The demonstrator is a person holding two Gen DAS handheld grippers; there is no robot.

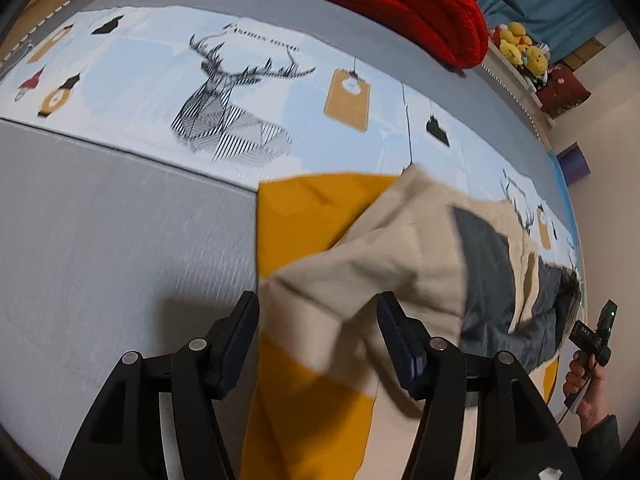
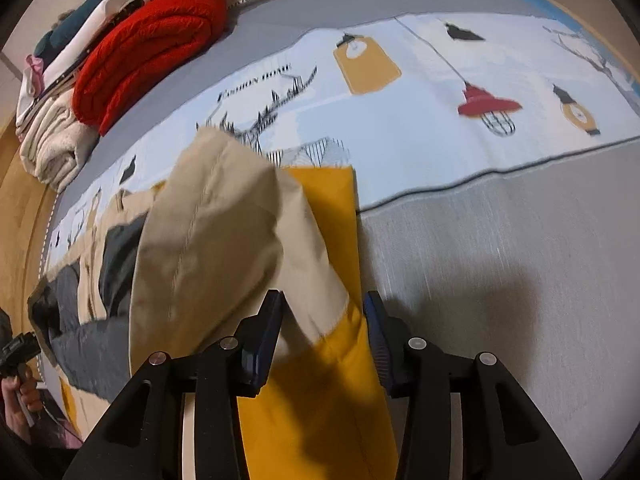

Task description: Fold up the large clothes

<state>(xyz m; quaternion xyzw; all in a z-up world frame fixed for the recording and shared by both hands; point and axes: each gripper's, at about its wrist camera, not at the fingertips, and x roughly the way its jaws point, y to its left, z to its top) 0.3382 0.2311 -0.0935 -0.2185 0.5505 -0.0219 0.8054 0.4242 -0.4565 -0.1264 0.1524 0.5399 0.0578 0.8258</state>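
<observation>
A large jacket [image 1: 400, 240] in beige, mustard yellow and grey lies on the bed, with a beige part folded over the yellow panel [image 1: 304, 208]. My left gripper [image 1: 318, 316] stands open right over its edge; beige and yellow cloth lies between the fingers, and the pads are off it. In the right wrist view the same jacket [image 2: 216, 220] lies left of centre. My right gripper [image 2: 324, 312] is open too, with the beige hem and yellow cloth loose between its fingers. Each view shows the other gripper in a hand at the jacket's far end.
The bed sheet [image 1: 120, 220] is grey with a pale band printed with deer and lamps. A folded red knit [image 2: 152, 48] and cream blankets [image 2: 52, 148] are stacked at the bed's far side. Yellow plush toys [image 1: 520, 48] sit on a shelf beyond.
</observation>
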